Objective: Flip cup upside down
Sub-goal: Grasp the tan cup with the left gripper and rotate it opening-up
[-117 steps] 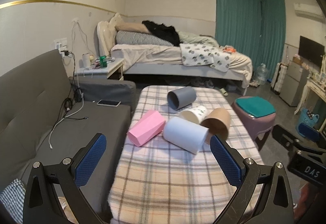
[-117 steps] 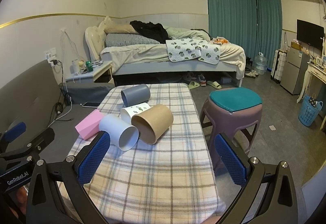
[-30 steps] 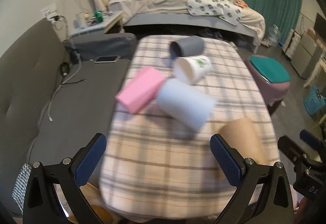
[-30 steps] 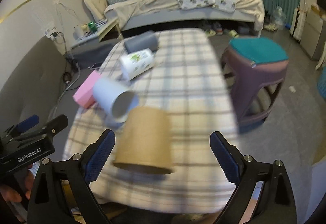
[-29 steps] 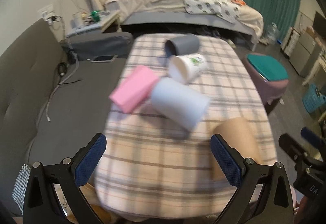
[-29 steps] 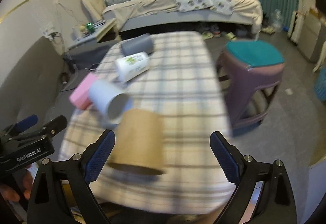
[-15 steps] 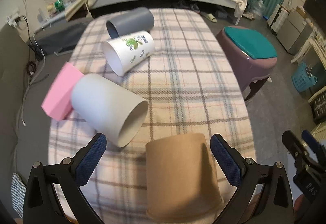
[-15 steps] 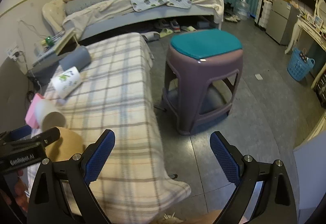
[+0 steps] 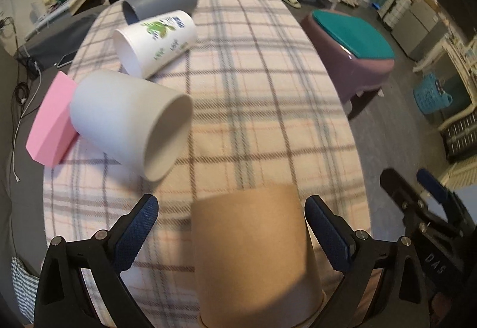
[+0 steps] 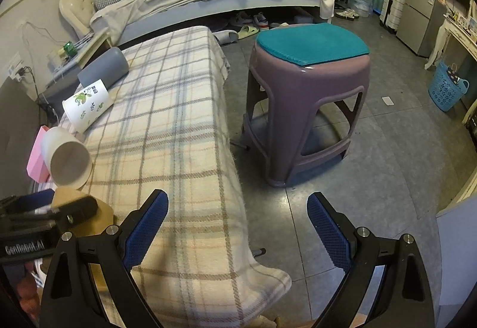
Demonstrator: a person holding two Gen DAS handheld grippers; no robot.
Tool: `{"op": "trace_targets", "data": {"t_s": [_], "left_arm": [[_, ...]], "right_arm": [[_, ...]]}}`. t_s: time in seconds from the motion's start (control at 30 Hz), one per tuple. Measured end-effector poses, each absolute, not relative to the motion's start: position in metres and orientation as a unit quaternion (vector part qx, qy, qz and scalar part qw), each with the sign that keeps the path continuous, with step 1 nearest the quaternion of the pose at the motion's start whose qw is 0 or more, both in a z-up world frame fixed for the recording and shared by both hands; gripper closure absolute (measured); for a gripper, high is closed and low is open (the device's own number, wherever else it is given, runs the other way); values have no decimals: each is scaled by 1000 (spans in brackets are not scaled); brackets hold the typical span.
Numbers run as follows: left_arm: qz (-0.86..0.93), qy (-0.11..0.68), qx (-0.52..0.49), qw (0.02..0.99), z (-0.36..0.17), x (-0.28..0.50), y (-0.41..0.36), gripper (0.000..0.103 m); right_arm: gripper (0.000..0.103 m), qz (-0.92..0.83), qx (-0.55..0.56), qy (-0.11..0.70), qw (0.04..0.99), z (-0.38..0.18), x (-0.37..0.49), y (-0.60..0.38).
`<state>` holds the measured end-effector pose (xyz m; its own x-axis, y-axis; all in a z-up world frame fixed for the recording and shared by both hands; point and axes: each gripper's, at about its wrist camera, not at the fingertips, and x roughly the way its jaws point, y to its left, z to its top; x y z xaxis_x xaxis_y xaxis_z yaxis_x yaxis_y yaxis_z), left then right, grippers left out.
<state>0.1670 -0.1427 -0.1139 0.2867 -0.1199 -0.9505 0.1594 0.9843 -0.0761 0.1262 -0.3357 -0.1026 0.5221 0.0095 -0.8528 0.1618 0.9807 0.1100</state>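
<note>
Tan paper cup (image 9: 253,253) stands mouth-down at the plaid-cloth counter's (image 9: 268,89) near edge, between the open left hand-held gripper's (image 9: 229,235) untouching pads, likely just released; right hand-held gripper (image 10: 238,229) open, empty, off-counter.

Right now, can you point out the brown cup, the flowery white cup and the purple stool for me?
brown cup (image 9: 253,250): left wrist view, middle of its side wall.
flowery white cup (image 9: 167,36): left wrist view, printed side.
purple stool (image 10: 307,80): right wrist view, purple body below the teal seat.
</note>
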Motion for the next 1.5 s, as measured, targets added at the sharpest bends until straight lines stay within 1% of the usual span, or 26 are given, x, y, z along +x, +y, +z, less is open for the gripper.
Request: {"op": "trace_targets", "data": {"t_s": [0.03,0.1,0.13,0.3,0.53,0.7,1.03,1.17,1.33,1.5], "left_arm": [[-89,594,19,799,-116,166,-144,3],[-93,604,14,791,-122,165,-144,13],[-104,612,-5,784,-124,164,-142,21],[-100,592,1,800,-108,159,-140,21],[-103,540,16,835,-78,152,-138,21],[-93,497,32,862,-70,153,-136,21],[-68,372,62,924,-85,157,-144,21],[-83,343,41,935,-97,163,-143,21],[-91,313,102,940,-106,154,-157,21],[-97,304,104,942,-105,137,-153,21]], "right_arm": [[8,-44,90,486,868,-102,125,-336],[8,-45,93,484,869,-102,124,-337],[8,-45,94,483,869,-101,122,-337],[8,-46,98,474,874,-93,117,-340],[8,-43,101,469,876,-90,112,-337],[8,-39,101,470,876,-92,110,-334],[8,-38,107,474,873,-103,112,-336],[8,-40,111,478,871,-110,115,-337],[8,-39,105,485,867,-117,120,-335],[8,-40,105,487,866,-120,125,-335]]}}
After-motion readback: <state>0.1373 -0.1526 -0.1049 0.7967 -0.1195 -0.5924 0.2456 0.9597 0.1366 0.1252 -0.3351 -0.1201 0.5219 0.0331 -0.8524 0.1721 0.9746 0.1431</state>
